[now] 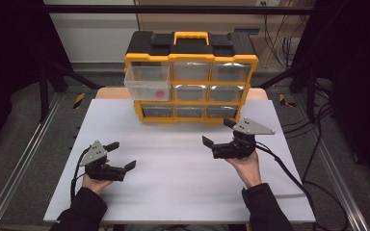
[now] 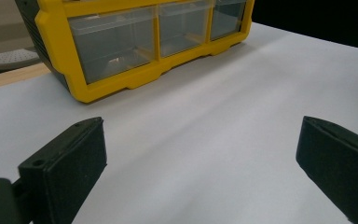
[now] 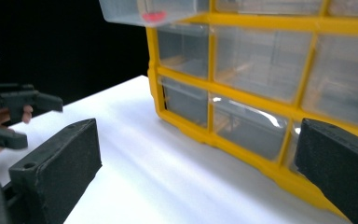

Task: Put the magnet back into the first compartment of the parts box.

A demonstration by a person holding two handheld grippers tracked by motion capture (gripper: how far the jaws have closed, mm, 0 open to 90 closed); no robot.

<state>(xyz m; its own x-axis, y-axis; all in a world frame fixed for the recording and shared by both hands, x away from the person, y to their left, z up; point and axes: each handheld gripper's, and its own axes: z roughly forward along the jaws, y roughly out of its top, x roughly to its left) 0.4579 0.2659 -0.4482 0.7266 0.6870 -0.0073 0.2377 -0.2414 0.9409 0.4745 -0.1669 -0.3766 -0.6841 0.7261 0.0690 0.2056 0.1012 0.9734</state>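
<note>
Looking from the left side of the desk, I have my left gripper low over the white top at the near left, its jaws spread wide with nothing between them. In the left gripper view the two black pads frame bare white surface, and the bottom row of the drawer cabinet sits beyond them at the far side.

Moving toward the middle, the yellow and black drawer cabinet stands upright at the far edge of the desk, three rows of three clear drawers under a black lid with a yellow handle. Its top-left drawer is pulled out toward me, well forward of the others, and a small red thing shows through its clear front near the bottom. In the right gripper view that same open drawer hangs over the cabinet's left corner, the red thing visible at its lower edge.

On the right, my right gripper hovers just in front of the cabinet's bottom row, near its right end, jaws parted wide and empty. It is close to the cabinet but not touching it, and well apart from the open drawer.
</note>
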